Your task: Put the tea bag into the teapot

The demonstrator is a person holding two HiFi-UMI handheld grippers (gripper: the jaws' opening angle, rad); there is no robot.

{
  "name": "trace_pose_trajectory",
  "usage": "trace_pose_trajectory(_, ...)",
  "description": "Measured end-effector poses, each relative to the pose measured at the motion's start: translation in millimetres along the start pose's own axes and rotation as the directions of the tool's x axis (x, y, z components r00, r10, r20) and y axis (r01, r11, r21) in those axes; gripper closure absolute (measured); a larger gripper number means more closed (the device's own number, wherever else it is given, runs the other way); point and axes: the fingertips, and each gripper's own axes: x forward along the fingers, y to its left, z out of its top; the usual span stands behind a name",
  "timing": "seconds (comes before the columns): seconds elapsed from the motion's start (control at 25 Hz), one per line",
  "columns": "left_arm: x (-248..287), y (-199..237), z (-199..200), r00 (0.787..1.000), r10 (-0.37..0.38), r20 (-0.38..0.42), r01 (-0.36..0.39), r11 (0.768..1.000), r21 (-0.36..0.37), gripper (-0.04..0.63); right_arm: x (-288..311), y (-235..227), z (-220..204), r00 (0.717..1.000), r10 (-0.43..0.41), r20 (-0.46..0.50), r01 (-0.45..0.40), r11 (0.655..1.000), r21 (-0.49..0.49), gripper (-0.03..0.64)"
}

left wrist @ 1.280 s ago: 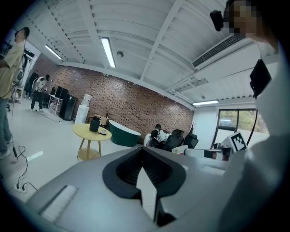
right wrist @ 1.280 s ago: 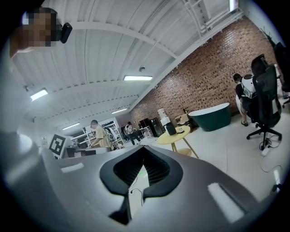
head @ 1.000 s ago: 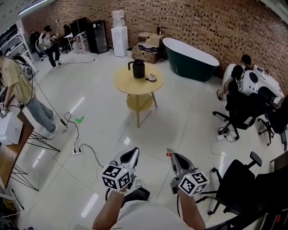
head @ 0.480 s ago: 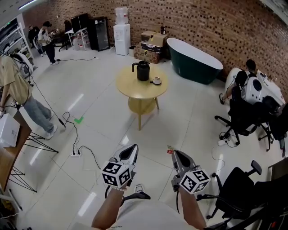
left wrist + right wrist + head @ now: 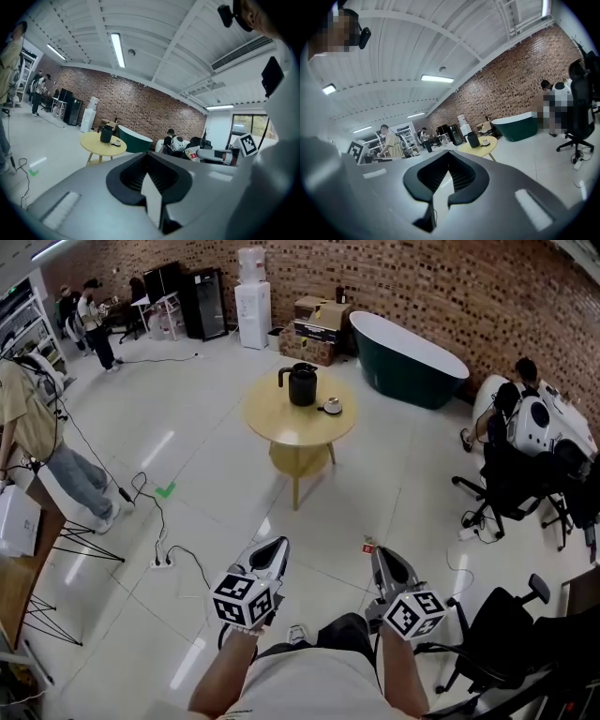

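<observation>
A black teapot (image 5: 302,385) stands on a round yellow table (image 5: 291,425) far ahead across the floor, with a small cup on a saucer (image 5: 331,407) beside it. The teapot (image 5: 106,134) also shows small in the left gripper view, and the teapot (image 5: 473,139) in the right gripper view. My left gripper (image 5: 277,544) is shut and holds nothing. My right gripper (image 5: 377,552) is shut, with the red tag of the tea bag (image 5: 368,547) at its tip. Both grippers hang low near my body, far from the table. The bag itself is hidden.
A dark green bathtub (image 5: 408,360) lies behind the table by the brick wall. Black office chairs (image 5: 511,486) and a seated person (image 5: 527,381) are at the right. A standing person (image 5: 37,442) is at the left, with cables and a power strip (image 5: 161,558) on the floor.
The table and teapot have drawn a little nearer and lower in the head view. Both grippers stay shut, and the right one has shifted slightly right.
</observation>
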Motion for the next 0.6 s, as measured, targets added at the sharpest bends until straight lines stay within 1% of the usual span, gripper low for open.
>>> trace_pose_trajectory(0.16,5.4,8.6,0.7,1.000,0.003,-0.001,-0.003,1.000,-0.014,0.583,9.4,-2.4,0.0,1.000,-0.006,-0.012,0.006,1.000,0.001,0.615)
trace_pose_trajectory(0.4,23.9,18.6,6.8,1.000,0.011,0.010,-0.010,1.000,-0.026,0.583,33.4,-4.8,7.3,0.999,0.025,-0.023,-0.025,1.000,-0.014,0.615)
trace_pose_trajectory(0.6,42.7,31.8,15.4,1.000,0.027,0.017,-0.026,0.999,-0.029,0.583,61.3,-11.5,14.1,0.998,0.052,-0.029,-0.052,0.999,-0.005,0.615)
